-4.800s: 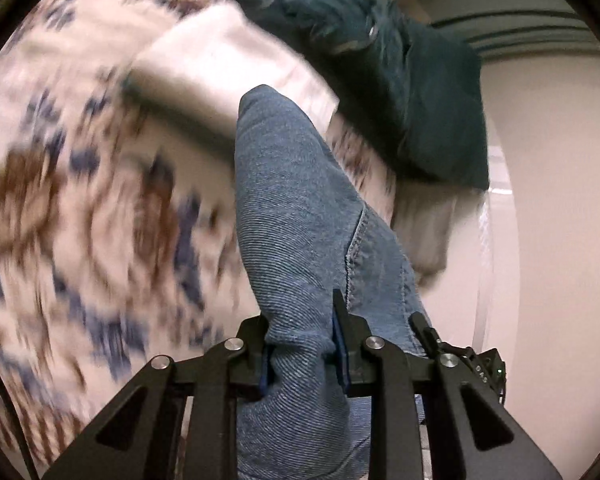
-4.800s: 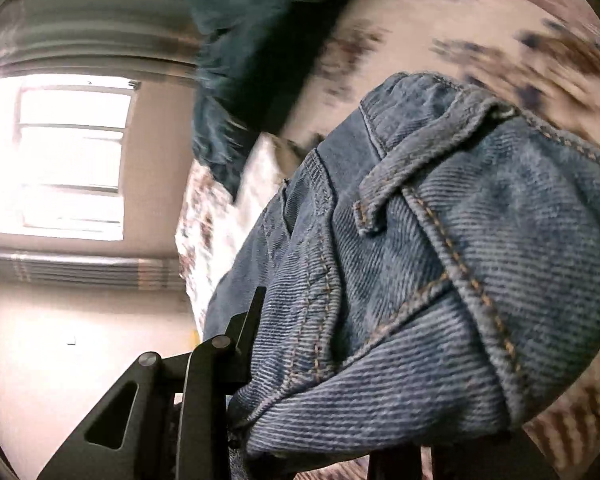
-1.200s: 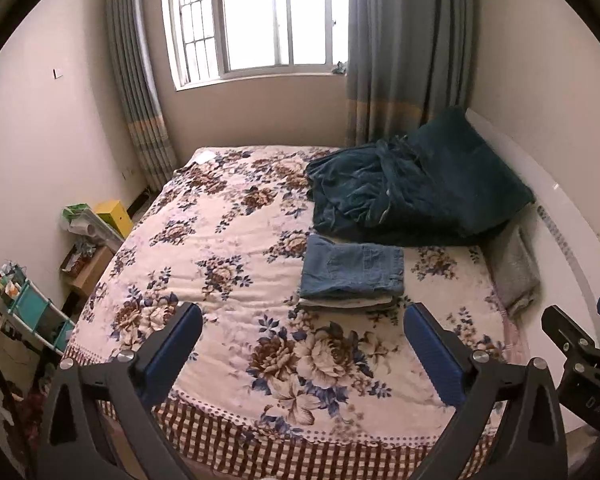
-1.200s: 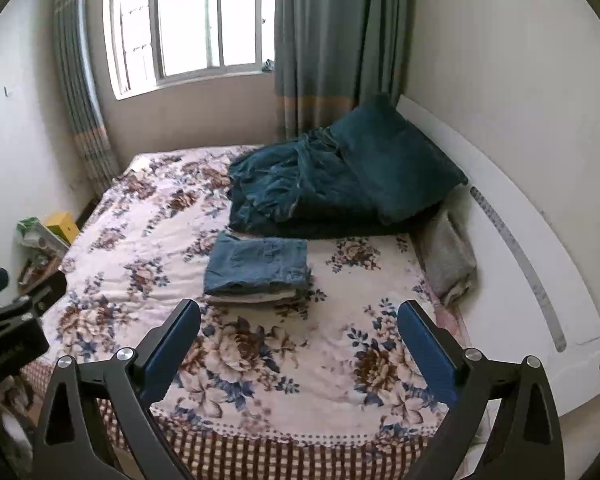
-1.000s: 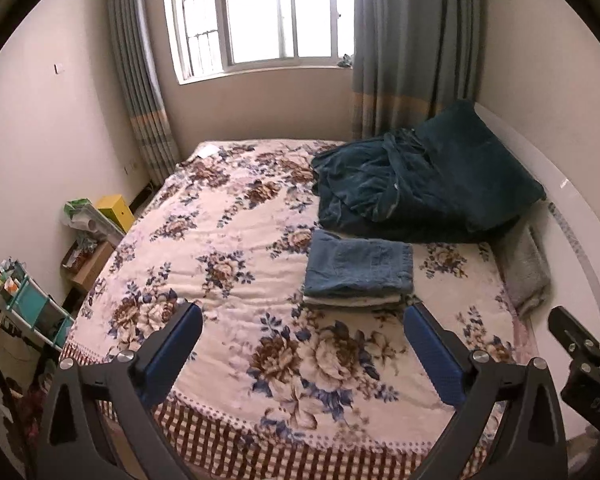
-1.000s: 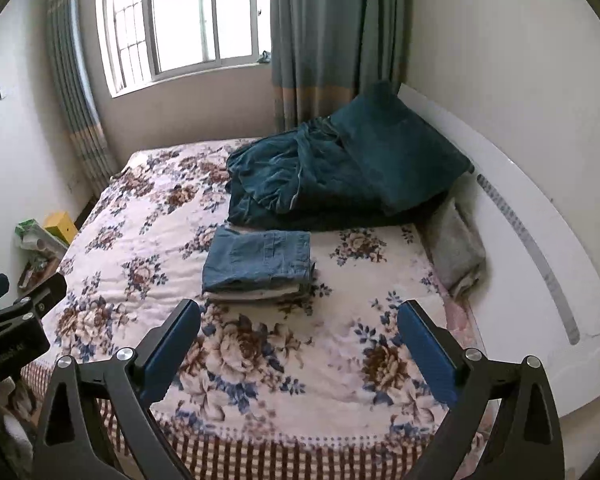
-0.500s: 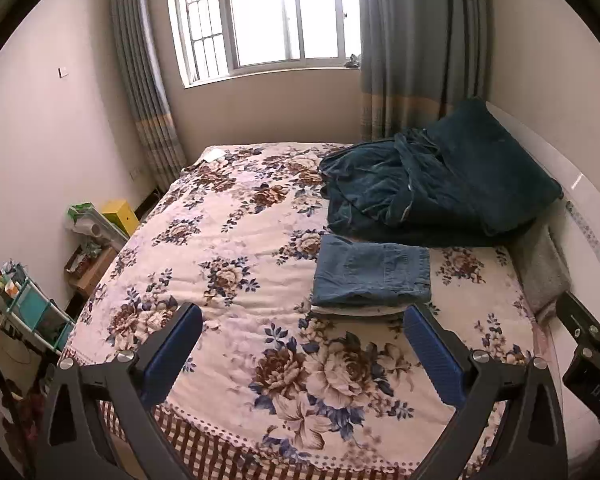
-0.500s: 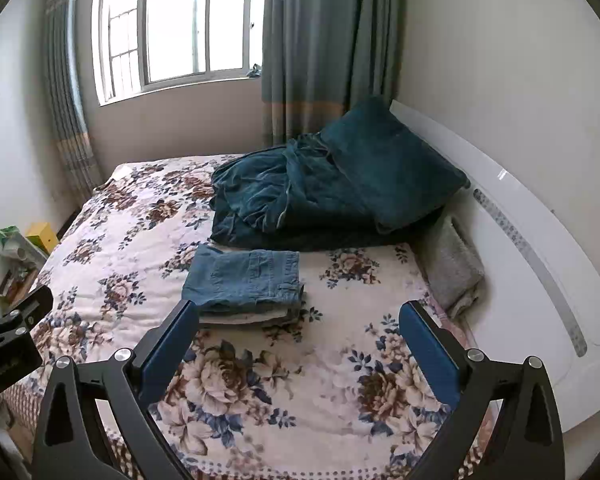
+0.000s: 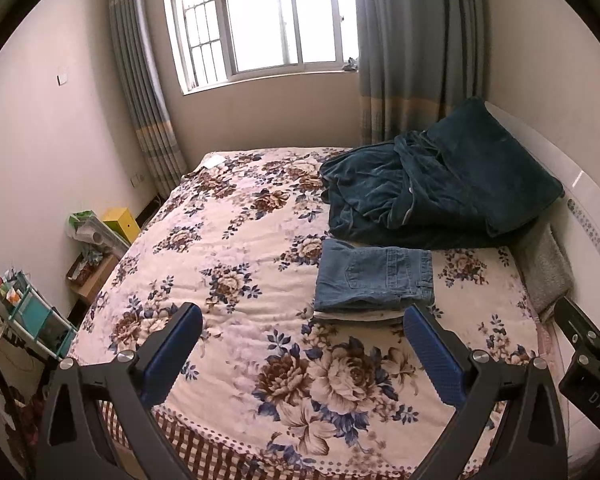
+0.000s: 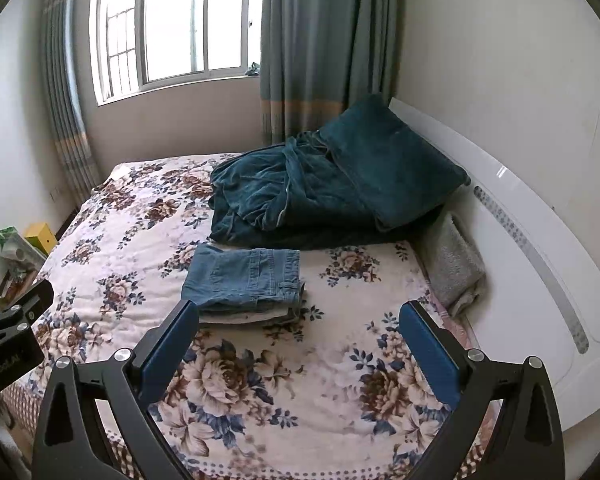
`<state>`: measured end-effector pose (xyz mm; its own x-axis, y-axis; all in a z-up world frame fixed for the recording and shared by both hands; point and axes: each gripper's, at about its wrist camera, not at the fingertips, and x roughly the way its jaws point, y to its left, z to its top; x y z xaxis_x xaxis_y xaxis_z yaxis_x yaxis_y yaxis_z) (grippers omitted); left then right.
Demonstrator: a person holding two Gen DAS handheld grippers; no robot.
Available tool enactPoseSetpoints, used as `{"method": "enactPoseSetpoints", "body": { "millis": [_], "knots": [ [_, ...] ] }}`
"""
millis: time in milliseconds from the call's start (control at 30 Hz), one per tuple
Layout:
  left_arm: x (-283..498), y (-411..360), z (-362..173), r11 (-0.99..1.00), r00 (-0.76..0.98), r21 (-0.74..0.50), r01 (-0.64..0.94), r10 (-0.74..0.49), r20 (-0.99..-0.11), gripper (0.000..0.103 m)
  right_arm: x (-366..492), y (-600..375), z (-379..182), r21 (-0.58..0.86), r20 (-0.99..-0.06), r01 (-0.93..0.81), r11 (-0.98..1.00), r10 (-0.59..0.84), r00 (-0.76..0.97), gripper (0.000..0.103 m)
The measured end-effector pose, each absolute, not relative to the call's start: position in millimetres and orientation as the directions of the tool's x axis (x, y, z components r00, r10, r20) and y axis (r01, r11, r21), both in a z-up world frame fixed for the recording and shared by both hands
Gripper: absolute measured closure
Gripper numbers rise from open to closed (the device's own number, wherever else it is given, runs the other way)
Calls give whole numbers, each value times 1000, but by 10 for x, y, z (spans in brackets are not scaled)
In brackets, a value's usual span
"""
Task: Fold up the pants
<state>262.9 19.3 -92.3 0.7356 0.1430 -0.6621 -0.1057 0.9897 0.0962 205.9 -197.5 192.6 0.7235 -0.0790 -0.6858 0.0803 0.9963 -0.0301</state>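
Observation:
Folded blue jeans (image 9: 374, 280) lie on top of a folded white garment (image 9: 360, 315) on the floral bed (image 9: 228, 264). They also show in the right wrist view (image 10: 244, 276). My left gripper (image 9: 302, 354) is open and empty, held back from the bed's near edge, apart from the jeans. My right gripper (image 10: 298, 350) is open and empty, likewise back from the jeans. The right gripper's body shows at the right edge of the left wrist view (image 9: 588, 360).
A dark teal blanket and pillow (image 9: 440, 196) lie heaped behind the jeans. A grey towel (image 9: 544, 272) lies by the white headboard (image 10: 540, 272). Shelves and boxes (image 9: 96, 236) stand left of the bed. A window and curtains are at the far wall.
4.8 s ago both grippers were shut on the jeans. Now both are open, empty and pulled back; the jeans lie folded. Over the last second both views drifted slightly.

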Motion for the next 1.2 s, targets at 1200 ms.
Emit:
{"method": "enactPoseSetpoints", "body": {
  "millis": [1200],
  "knots": [
    [2638,225,-977,988,741,93,-122,153,-653,0,2046,-1793,1798,-20,-690,92,996,-81,719,1]
  ]
}}
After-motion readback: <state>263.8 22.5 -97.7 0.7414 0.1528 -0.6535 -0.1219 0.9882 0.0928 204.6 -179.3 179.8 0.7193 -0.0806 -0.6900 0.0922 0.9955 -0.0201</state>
